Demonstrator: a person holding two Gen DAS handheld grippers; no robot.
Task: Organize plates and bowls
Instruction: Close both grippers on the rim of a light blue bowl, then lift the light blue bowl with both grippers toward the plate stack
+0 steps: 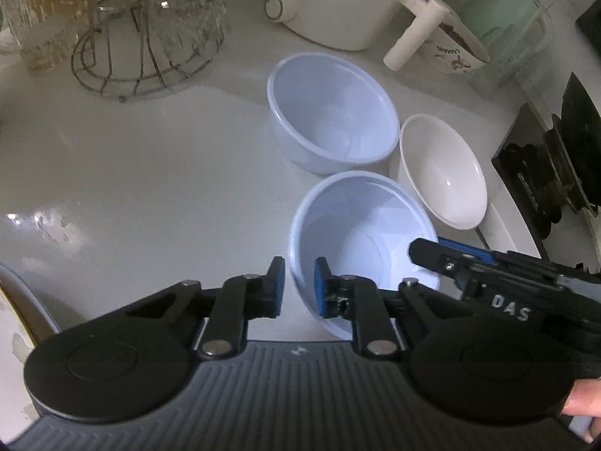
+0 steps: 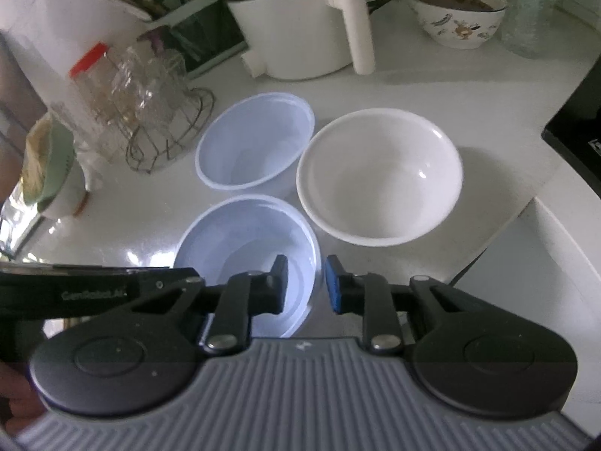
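Left claw clamped on near blue bowl left rim; right claw clamped on its right rim. White bowl just beside.

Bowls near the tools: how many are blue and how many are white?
Blue bowls: 2, the near blue bowl and the far blue bowl
White bowl: 1
Total: 3
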